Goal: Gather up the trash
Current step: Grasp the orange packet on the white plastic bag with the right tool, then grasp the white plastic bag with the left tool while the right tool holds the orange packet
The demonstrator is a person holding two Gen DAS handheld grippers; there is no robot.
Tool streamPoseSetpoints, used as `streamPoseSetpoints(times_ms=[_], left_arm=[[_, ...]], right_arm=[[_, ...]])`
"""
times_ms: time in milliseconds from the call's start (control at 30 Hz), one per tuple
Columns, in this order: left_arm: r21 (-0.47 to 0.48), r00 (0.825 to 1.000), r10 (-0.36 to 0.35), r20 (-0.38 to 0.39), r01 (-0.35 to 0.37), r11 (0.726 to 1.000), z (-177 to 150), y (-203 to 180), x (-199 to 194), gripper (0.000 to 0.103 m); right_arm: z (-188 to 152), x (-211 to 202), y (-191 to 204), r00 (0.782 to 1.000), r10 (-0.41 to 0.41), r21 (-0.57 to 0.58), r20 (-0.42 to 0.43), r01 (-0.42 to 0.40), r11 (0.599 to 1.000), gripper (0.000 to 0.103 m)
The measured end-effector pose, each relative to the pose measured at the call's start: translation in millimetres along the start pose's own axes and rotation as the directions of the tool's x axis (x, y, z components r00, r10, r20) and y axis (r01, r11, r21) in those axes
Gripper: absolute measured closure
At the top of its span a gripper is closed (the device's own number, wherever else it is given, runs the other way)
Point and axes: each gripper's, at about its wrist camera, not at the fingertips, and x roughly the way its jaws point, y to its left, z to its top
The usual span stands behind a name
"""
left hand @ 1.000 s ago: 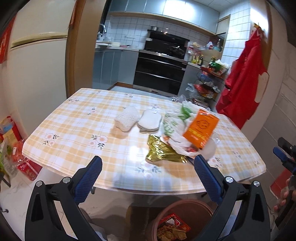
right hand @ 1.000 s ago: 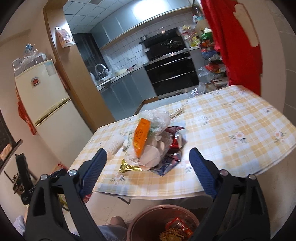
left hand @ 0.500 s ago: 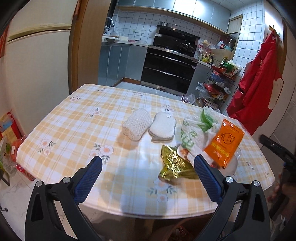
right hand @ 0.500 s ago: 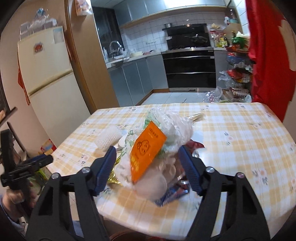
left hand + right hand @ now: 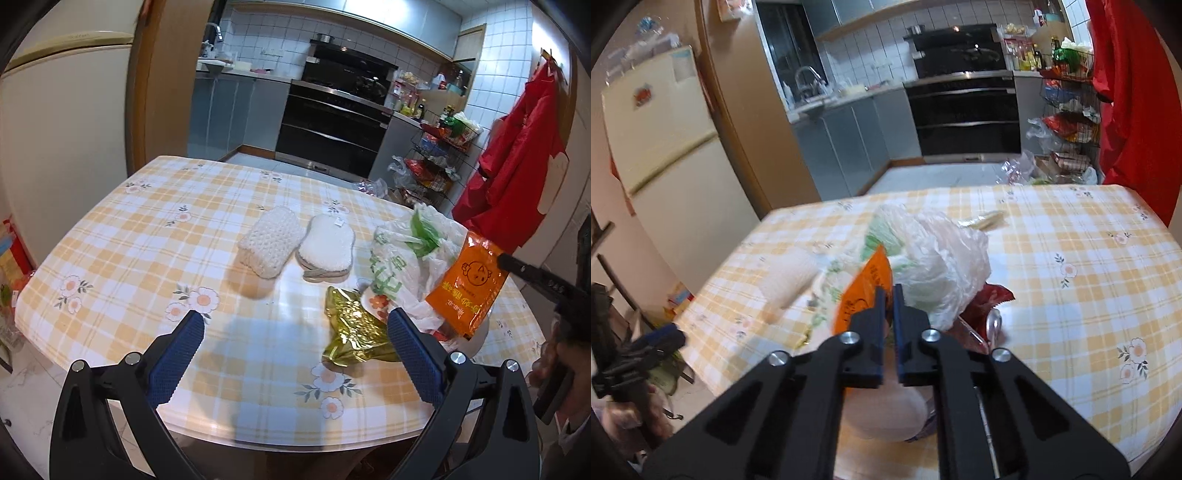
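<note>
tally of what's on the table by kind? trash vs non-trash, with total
Wrappers/packets: 3 – orange packet, gold wrapper, red wrapper
Plastic bags: 1 – white bag
Cans: 1 – can, mostly hidden
Scrubbers/sponges (not trash): 2 – knitted pad, white sponge
Total: 7; more may sit hidden under the pile.

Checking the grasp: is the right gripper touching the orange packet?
Touching. In the right wrist view the right gripper has its fingers closed on the orange packet edge.

We see an orange packet [image 5: 466, 284] propped on a crumpled white plastic bag [image 5: 410, 262], gold foil wrapper [image 5: 354, 328] beside, near the table's right edge [image 5: 524, 332].
</note>
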Motion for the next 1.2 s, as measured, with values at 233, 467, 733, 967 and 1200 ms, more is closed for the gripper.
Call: streamPoseSetpoints(times_ms=[233, 467, 733, 967, 1200], left_arm=[[0.046, 0.996, -0.081, -0.029, 0.082, 0.996, -1, -29, 6, 0.006], [0.113, 0.981, -0.178, -0.081, 0.186, 0.976, 11, -76, 27, 0.006], [0.101, 0.934, -0.301, -0.190, 0.324, 0.941, 41, -151, 92, 0.006], [0.152, 0.932, -0.232, -0.278, 0.281, 0.947, 59, -201, 158, 0.006], [0.173, 0.941, -0.177, -0.287, 0.233, 0.957, 70, -195, 186, 0.046]], right_arm=[[19, -52, 5, 0.985, 0.105, 0.055, 0.139, -0.113, 0.992, 0.098], [31, -104, 1, 0.971, 0.063, -0.018, 0.229, -0.061, 0.998, 0.098], [7, -120, -43, 0.980, -0.054, 0.020, 0.194, 0.051, 0.998, 0.098], [-12, -130, -80, 0.980, -0.100, 0.095, 0.174, 0.085, 0.992, 0.098], [-25, -124, -96, 0.984, -0.105, 0.131, 0.144, 0.087, 0.988, 0.098]])
